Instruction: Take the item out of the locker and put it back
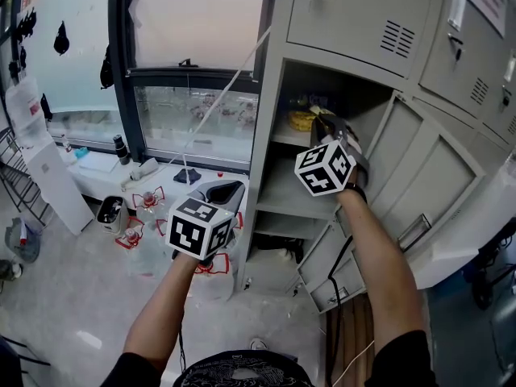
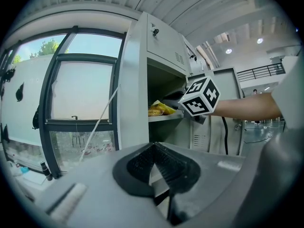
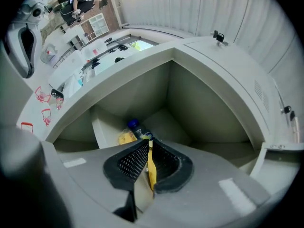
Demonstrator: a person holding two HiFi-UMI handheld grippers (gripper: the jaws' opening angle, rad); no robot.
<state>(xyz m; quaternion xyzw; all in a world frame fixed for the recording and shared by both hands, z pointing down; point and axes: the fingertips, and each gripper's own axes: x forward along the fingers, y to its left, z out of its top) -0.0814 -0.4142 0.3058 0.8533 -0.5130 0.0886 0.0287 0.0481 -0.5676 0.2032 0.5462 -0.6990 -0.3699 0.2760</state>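
One yellow item between right gripper jaws

Grey lockers beside a bright window, grey floor.

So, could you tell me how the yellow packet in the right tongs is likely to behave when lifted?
The yellow packet shows only as a thin strip pinched in the right tongs, so it is probably floppy film and may sag or swing. Held by one edge alone, it seems light. Smooth film could slip if jerked.
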